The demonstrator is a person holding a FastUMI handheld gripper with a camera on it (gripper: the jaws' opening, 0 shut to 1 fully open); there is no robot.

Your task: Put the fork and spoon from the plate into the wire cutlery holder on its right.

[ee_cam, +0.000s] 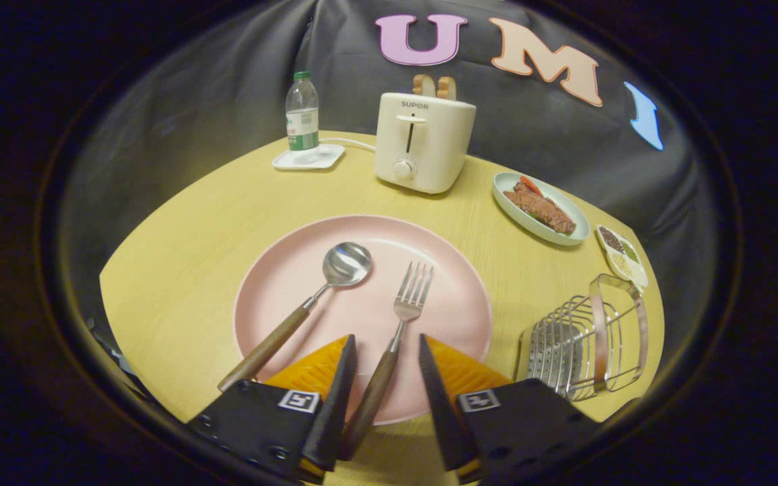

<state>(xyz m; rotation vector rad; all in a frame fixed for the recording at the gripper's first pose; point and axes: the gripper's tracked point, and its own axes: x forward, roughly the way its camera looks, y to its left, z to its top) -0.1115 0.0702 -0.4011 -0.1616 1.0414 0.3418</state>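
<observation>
The fork point(389, 344) lies lengthwise between the gripper's point(387, 351) spread fingers, wooden handle near, prongs pointing far across the plate point(281, 270), not yet clamped.

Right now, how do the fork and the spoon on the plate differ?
The fork lies with its handle between the open gripper fingers; the spoon lies beside them, outside the gap. The fork ends in tines, the spoon in a round bowl. The spoon slants more steeply across the pink plate. Both have wooden handles and metal heads.
</observation>
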